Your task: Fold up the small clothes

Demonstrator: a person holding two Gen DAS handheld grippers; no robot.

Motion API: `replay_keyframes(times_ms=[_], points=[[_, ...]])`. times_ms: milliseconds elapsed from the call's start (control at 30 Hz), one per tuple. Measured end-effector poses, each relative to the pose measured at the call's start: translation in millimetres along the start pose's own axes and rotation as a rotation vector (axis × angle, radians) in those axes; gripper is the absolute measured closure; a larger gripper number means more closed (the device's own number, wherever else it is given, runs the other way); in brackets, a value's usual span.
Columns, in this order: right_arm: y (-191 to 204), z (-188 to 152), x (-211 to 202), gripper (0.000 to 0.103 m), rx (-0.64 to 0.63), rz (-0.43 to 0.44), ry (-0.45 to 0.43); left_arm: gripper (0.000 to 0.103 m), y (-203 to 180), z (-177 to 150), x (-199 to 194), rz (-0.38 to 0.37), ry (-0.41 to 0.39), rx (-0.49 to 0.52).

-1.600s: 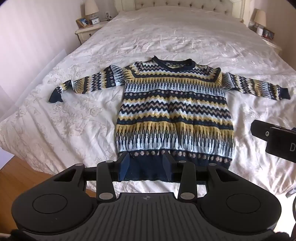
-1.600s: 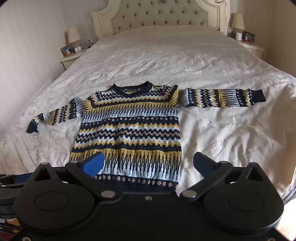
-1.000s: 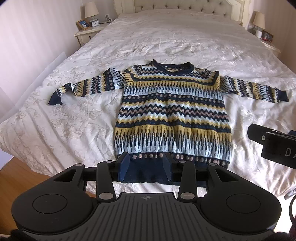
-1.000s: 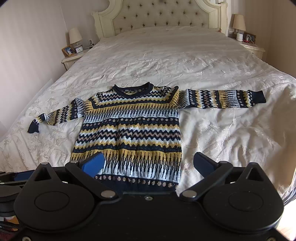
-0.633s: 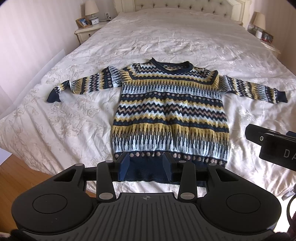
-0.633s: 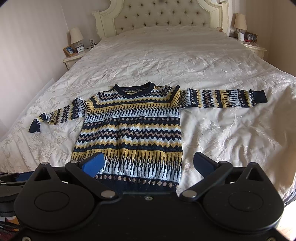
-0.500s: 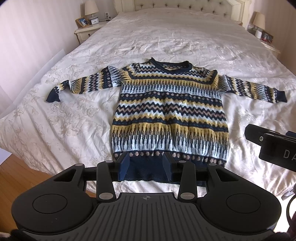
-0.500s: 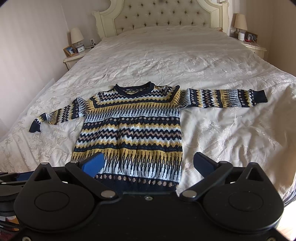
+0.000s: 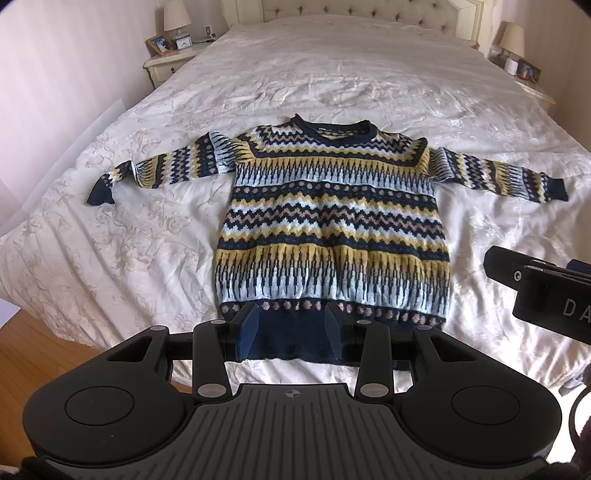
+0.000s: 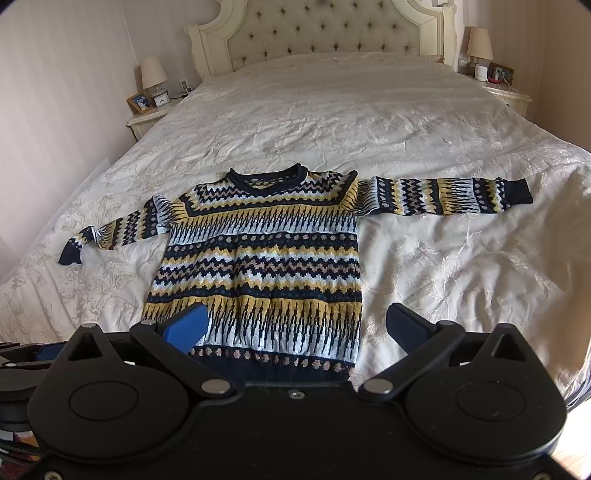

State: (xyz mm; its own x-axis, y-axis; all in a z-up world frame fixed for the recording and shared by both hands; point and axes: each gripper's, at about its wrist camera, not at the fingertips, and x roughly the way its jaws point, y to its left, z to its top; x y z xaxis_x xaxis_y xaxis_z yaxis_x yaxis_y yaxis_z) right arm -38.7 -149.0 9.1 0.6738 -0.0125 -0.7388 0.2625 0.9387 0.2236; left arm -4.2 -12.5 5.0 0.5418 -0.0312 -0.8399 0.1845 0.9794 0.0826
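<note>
Lying flat on the white bed (image 10: 424,122) is the patterned sweater (image 10: 266,258), front side up, navy collar toward the tufted headboard (image 10: 325,33) and both sleeves stretched out to the sides. One cuff on the sweater's far left end is twisted, the other sleeve runs straight across the quilt. Down at the near edge of the bed, the left tongs (image 9: 291,330) hang right over the sweater's dark navy hem, the two blue pads parted with a clear gap and nothing between them. Whether they touch the knit is hard to tell from here. Over on the other side, the right tongs (image 10: 295,325) sit spread much wider, one blue pad over the lower body of the sweater, the other over bare quilt just beside its side edge, also gripping nothing. A nightstand (image 10: 146,120) with a lamp (image 10: 153,74) stands beside the headboard.
</note>
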Motion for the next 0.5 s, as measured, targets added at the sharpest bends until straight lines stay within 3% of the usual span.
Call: replay_keyframes(times_ms=[500], points=[[3.6, 0.9, 4.6, 0.001, -0.002, 0.004, 0.007, 0.064, -0.9, -3.2, 2.3, -0.001, 0.004, 0.001]])
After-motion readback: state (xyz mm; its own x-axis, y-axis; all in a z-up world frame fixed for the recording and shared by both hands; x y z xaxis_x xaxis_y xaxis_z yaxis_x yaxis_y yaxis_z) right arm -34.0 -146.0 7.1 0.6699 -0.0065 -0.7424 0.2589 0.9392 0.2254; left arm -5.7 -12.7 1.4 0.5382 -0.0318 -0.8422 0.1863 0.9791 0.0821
